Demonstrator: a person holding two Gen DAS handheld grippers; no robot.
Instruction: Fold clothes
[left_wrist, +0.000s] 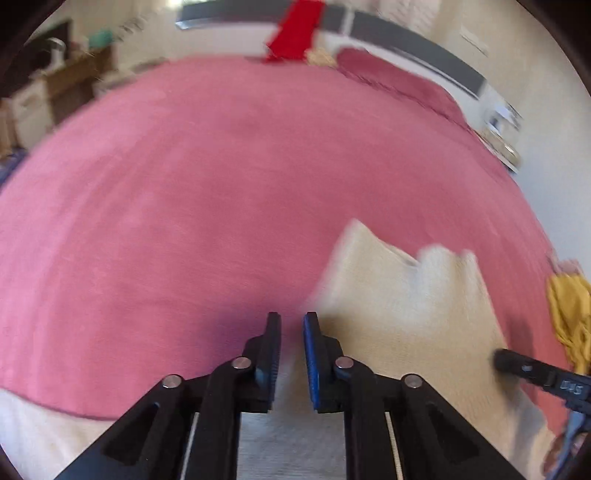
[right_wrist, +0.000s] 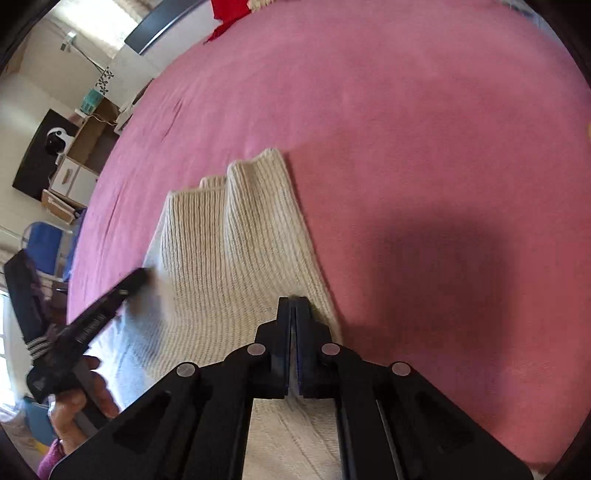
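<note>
The cream knit sweater (right_wrist: 236, 258) is spread ahead of both tongs. Its right edge is pinched by the closed right gripper (right_wrist: 295, 301); the left gripper (left_wrist: 291, 321), narrowly parted and empty, is positioned at the left edge for folding.

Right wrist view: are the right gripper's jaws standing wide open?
No, the right gripper has its jaws pressed together over the edge of the cream sweater.

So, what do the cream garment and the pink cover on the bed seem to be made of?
Cream sweater: looks like a chunky knit, perhaps wool or acrylic; the raised ribs running along it are the sign, and the surface is matte. Pink bed cover: seems a soft woven or fleecy cloth, matte with a faint nap; its fibre cannot be told.
</note>
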